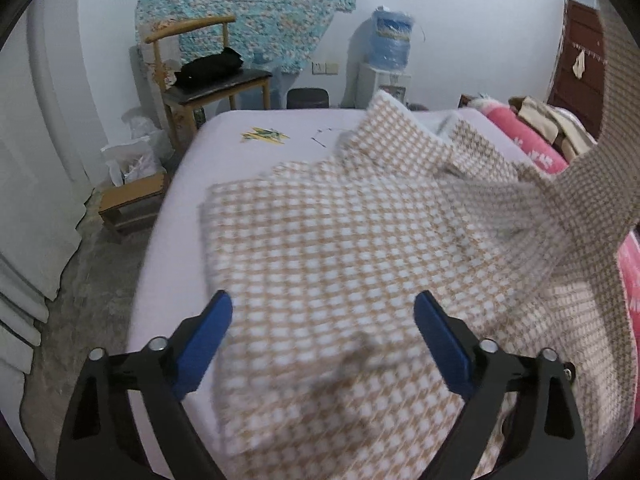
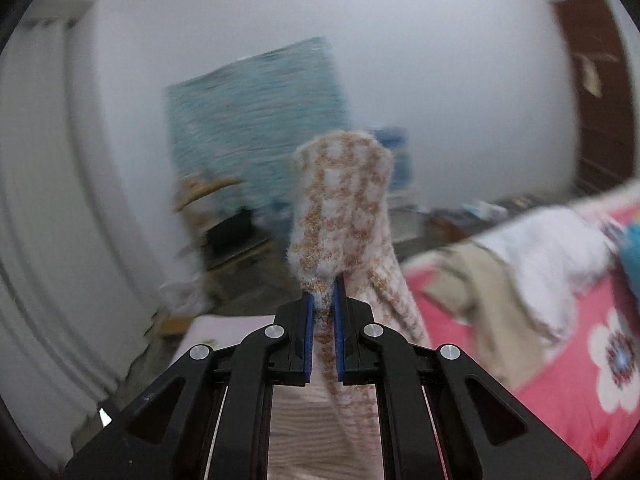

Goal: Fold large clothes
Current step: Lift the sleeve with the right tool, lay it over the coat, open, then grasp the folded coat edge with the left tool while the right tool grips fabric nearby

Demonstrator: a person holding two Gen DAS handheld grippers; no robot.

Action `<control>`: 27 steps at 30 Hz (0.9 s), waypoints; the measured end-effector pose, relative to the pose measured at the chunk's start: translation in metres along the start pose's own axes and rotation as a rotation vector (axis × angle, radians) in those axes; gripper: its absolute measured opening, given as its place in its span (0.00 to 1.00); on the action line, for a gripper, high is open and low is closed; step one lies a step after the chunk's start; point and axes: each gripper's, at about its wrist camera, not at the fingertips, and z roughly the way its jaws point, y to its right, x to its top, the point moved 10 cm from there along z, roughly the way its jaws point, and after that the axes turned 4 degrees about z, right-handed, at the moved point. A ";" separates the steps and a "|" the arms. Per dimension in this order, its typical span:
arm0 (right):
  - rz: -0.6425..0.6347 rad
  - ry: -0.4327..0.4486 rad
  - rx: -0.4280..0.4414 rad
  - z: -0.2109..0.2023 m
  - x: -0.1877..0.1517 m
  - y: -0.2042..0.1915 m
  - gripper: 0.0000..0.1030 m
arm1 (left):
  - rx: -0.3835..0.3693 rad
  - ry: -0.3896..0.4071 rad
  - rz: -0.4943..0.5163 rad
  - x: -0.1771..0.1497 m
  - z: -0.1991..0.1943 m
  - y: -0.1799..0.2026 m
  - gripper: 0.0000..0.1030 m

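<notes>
Fold under way — the right gripper [image 2: 323,300] is clamped on a lifted sleeve end of the houndstooth garment [image 1: 340,248], the left gripper [image 1: 323,312] spread wide above it on the bed [image 1: 176,208] — next, probably, laying that sleeve across the body.

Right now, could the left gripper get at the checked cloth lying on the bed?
Probably yes: the left gripper is open right over the checked cloth, nothing in between. The right gripper already pinches one end.

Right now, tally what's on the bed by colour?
Tan-and-white check: 1, the garment, one end lifted by the right gripper
Pink floral: 1, the quilt
Beige: 1, the cloth
Yellow-green: 1, the small flat item
Total: 4
</notes>
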 end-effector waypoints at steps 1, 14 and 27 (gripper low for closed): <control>-0.038 -0.010 0.040 0.007 -0.006 -0.030 0.07 | -0.010 0.005 -0.015 -0.002 -0.006 -0.006 0.79; -0.184 -0.425 0.334 0.116 -0.178 -0.176 0.60 | -0.142 0.032 -0.185 -0.023 -0.045 -0.057 0.60; 0.215 -0.478 -0.016 0.140 -0.180 0.075 0.61 | -0.212 -0.059 -0.247 0.008 0.014 -0.053 0.55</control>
